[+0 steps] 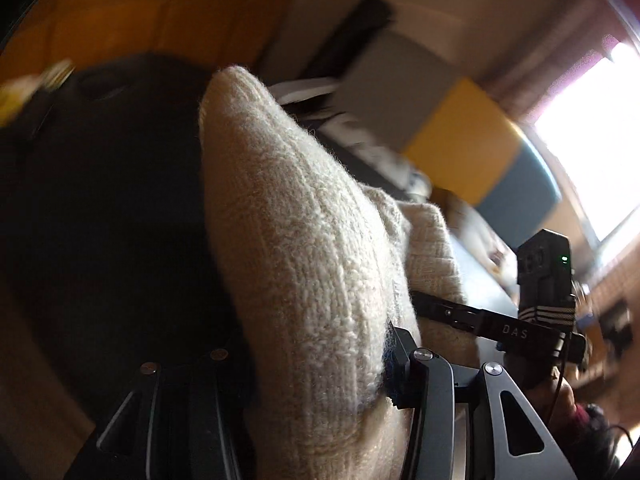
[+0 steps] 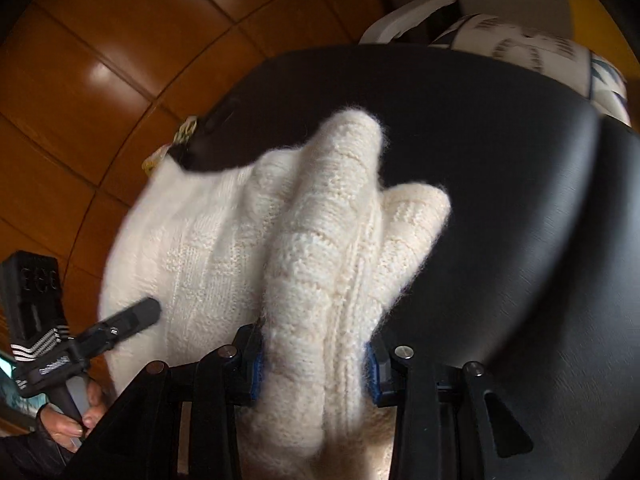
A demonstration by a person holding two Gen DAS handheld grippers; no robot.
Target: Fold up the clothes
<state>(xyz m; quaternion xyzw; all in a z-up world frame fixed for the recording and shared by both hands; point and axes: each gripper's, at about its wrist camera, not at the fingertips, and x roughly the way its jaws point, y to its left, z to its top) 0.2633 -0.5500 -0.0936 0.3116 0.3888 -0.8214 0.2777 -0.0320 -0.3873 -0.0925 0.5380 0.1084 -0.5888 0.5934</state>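
Note:
A cream knitted sweater (image 1: 304, 240) fills the middle of the left wrist view, bunched between the jaws of my left gripper (image 1: 320, 368), which is shut on it. In the right wrist view the same sweater (image 2: 320, 248) is lifted over a black padded surface (image 2: 500, 160), and my right gripper (image 2: 314, 368) is shut on a thick fold of it, blue pads pressing both sides. The right gripper (image 1: 500, 330) shows in the left wrist view, reaching into the knit. The left gripper (image 2: 128, 320) shows at lower left of the right wrist view, touching the sweater's edge.
A brown tiled floor (image 2: 100, 80) lies to the left. A white patterned cloth (image 2: 540, 48) and a white frame (image 2: 404, 16) sit beyond the black surface. A bright window (image 1: 592, 128) and yellow, grey and blue panels (image 1: 460, 140) are at the right.

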